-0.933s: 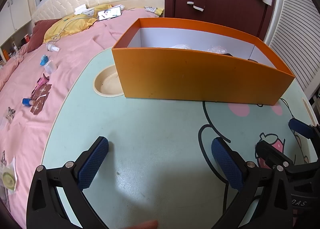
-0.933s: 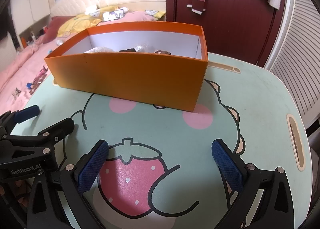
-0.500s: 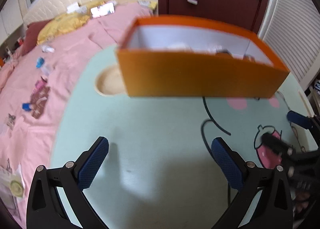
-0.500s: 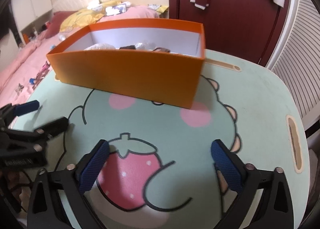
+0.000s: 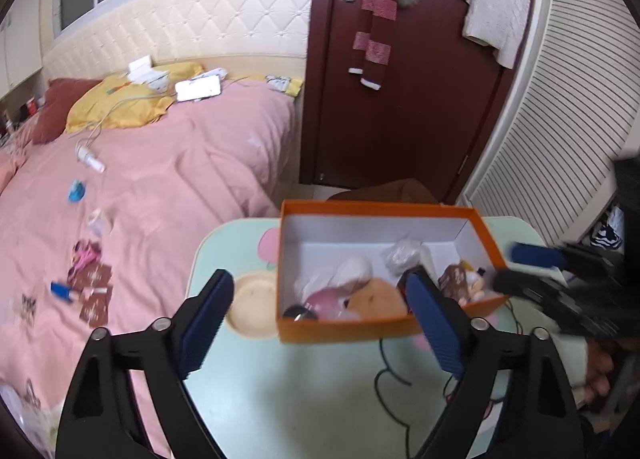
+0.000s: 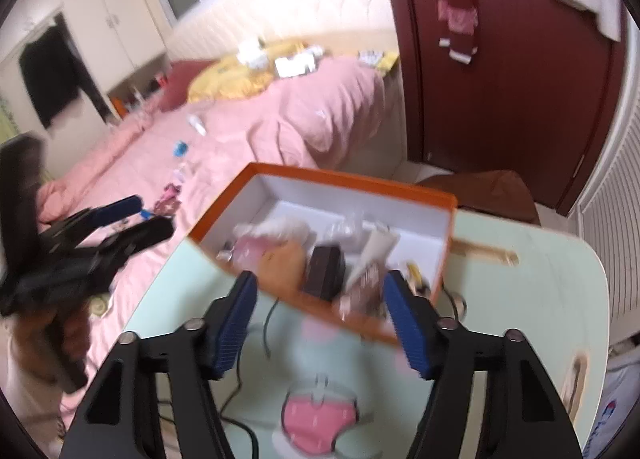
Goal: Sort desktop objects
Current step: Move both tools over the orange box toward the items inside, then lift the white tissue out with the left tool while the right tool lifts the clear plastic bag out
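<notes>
Box (image 5: 344, 325) of orange card is sitting open-topped on the pale green table (image 5: 304, 395), its long side running left to right across your left camera, while in your right camera its long axis is slanting away toward the upper right (image 6: 448, 243). It is lying toward the far end of the table, next to the pink bed (image 5: 180, 179). Inside you are seeing a jumble: a tan rounded thing (image 5: 376, 297), a pink one, a clear crinkled wrapper (image 5: 402, 253), and a dark block (image 6: 326, 271); blur is hiding the finer detail.

Your left gripper (image 5: 320, 329) is hanging above the table with its blue pads (image 5: 206, 323) spread wide and nothing between them; the box's near wall is lying just ahead, between the fingertips, and the right pad is overlapping the box's near right part in the view. Your right gripper (image 6: 320, 325) is likewise spread and empty, and the box's near corner is lying just ahead of its tips. Whether either one is touching the box, you cannot tell. A round tan recess (image 5: 252, 309) in the table is sitting just left of the box.
</notes>
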Available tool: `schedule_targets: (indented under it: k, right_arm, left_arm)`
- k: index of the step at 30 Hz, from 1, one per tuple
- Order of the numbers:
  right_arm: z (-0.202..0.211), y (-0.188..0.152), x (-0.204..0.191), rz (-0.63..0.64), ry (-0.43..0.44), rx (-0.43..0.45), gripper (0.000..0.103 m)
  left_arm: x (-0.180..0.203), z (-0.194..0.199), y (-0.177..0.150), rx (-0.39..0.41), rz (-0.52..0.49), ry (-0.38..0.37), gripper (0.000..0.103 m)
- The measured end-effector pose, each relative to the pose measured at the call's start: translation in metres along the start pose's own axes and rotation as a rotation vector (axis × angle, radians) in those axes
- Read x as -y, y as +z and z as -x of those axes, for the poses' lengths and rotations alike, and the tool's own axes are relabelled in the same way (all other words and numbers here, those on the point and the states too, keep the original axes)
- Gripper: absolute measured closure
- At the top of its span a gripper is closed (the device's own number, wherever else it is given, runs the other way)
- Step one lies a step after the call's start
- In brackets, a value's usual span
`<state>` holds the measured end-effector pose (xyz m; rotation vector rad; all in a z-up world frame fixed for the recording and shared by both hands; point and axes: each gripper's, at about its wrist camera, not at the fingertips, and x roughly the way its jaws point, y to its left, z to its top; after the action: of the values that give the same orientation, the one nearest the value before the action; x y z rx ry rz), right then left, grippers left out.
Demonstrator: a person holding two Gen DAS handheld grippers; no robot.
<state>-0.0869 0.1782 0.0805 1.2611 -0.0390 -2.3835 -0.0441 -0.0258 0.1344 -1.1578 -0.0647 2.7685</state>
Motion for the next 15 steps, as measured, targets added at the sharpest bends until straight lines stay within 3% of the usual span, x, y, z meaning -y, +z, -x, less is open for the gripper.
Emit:
schedule_targets:
  k: [2, 7, 10, 13, 15]
  right_arm:
    - [-0.026, 0.016, 0.006, -0.022, -0.009, -0.065, 0.056]
    - [-0.084, 0.038, 0.015, -0.023, -0.036, -0.227, 0.056]
    - [-0.11, 0.041, 0.013, -0.012, -0.033, -0.289, 0.058]
    - [-0.127, 0.043, 0.013, 0.017, -0.041, -0.343, 0.072]
    - [-0.126, 0.041, 0.011, 0.045, -0.046, -0.328, 0.073]
  left_arm:
    - [-0.002, 0.002, -0.001, 0.007, 0.015, -0.003, 0.015]
    - [-0.018, 0.001, -0.007, -0.006, 0.076, -0.004, 0.015]
    - [-0.024, -0.002, -0.006, -0.02, 0.088, -0.004, 0.015]
    - [-0.017, -0.009, 0.005, -0.037, 0.047, -0.024, 0.015]
    - [-0.012, -0.014, 0.012, -0.048, 0.02, -0.037, 0.016]
